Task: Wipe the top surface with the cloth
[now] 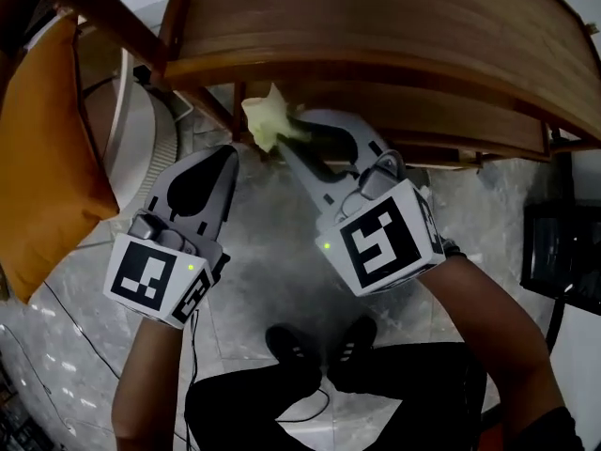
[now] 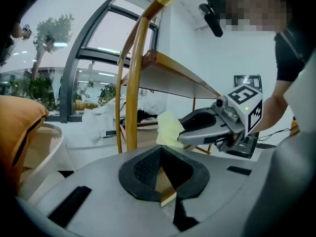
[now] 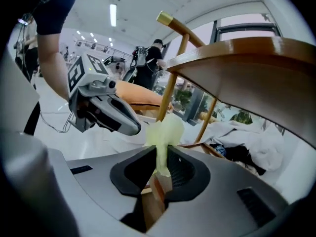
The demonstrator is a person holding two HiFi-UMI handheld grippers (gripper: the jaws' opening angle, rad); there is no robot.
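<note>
A pale yellow cloth (image 1: 266, 120) (image 3: 165, 132) is bunched in my right gripper (image 1: 286, 139) (image 3: 159, 174), which is shut on it just below the front edge of the curved wooden top surface (image 1: 376, 17) (image 3: 247, 68). In the left gripper view the cloth (image 2: 169, 128) sticks out of the right gripper's (image 2: 197, 127) tip, beneath the wooden top (image 2: 173, 78). My left gripper (image 1: 223, 158) (image 2: 165, 181) hangs to the left of it and slightly lower, jaws together with nothing between them, not touching the cloth.
An orange cushion (image 1: 42, 158) (image 2: 15, 127) lies at the left on a white round seat (image 1: 141, 130). A wooden frame post (image 2: 131, 83) rises ahead of the left gripper. A black box (image 1: 563, 252) stands at the right. White fabric (image 3: 247, 137) lies under the top. My shoes (image 1: 300, 346) are on the marble floor.
</note>
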